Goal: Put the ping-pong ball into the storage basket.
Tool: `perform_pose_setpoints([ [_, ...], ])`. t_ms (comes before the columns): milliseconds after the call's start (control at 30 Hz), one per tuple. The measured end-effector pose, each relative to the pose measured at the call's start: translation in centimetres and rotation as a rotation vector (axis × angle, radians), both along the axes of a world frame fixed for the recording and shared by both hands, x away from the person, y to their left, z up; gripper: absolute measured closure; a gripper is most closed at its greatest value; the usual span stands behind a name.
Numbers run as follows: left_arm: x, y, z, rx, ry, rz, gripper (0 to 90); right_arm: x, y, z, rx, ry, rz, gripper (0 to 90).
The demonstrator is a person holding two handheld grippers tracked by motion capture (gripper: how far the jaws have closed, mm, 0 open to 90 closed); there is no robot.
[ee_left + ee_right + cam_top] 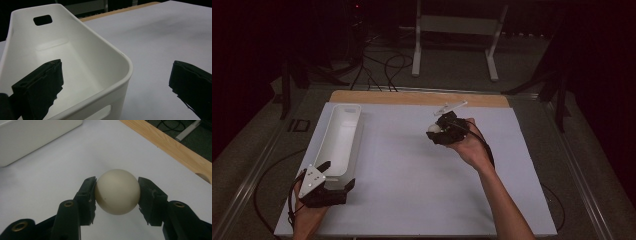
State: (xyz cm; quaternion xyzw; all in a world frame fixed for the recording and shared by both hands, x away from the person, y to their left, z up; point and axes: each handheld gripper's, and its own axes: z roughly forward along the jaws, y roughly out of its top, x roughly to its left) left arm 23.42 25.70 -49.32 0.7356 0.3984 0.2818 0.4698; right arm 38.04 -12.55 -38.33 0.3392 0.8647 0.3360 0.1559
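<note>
A cream-white ball sits squeezed between the two black jaws of my right gripper, which is shut on it above the white table surface. From above, that gripper is at the table's middle right with the ball at its tip, facing left. My left gripper is at the front left, open, its jaws straddling the near end of a long white bin. In the left gripper view one fingertip is over the bin's inside and the other is outside over the table; nothing is between them.
A white board covers the table, with a wooden strip along its far edge. The bin has a handle slot at each end. Cables and a white stand's legs lie on the dark floor beyond.
</note>
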Motion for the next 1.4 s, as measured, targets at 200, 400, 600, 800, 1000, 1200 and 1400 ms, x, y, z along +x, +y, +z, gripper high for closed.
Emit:
perform_pose_setpoints([
  [200, 0.0, 0.0, 0.0, 0.000, -0.001, 0.000, 0.0, 0.2, 0.6, 0.2, 0.002, 0.001, 0.007, 50.3],
  [400, 0.0, 0.0, 0.0, 0.001, -0.001, -0.001, 0.0, 0.4, 1.3, 0.4, 0.003, -0.002, 0.015, 50.3],
  [600, 0.1, 0.0, 0.0, -0.002, 0.001, -0.003, 0.0, 0.6, 1.8, 0.5, 0.001, -0.002, 0.022, 50.4],
  [800, 0.1, -0.1, 0.0, -0.001, 0.001, -0.004, 0.0, 0.8, 2.1, 0.6, -0.005, 0.000, 0.029, 50.4],
  [1000, 0.1, -0.1, 0.0, 0.000, 0.000, -0.004, 0.0, 0.8, 2.6, 0.5, -0.005, -0.003, 0.035, 50.3],
  [1200, 0.1, -0.1, 0.0, 0.001, -0.001, -0.003, 0.0, 0.9, 3.0, 0.4, -0.001, -0.006, 0.041, 50.4],
  [1400, 0.1, -0.1, 0.0, 0.001, -0.001, -0.003, 0.0, 0.8, 3.5, 0.3, 0.004, 0.000, 0.045, 50.3],
])
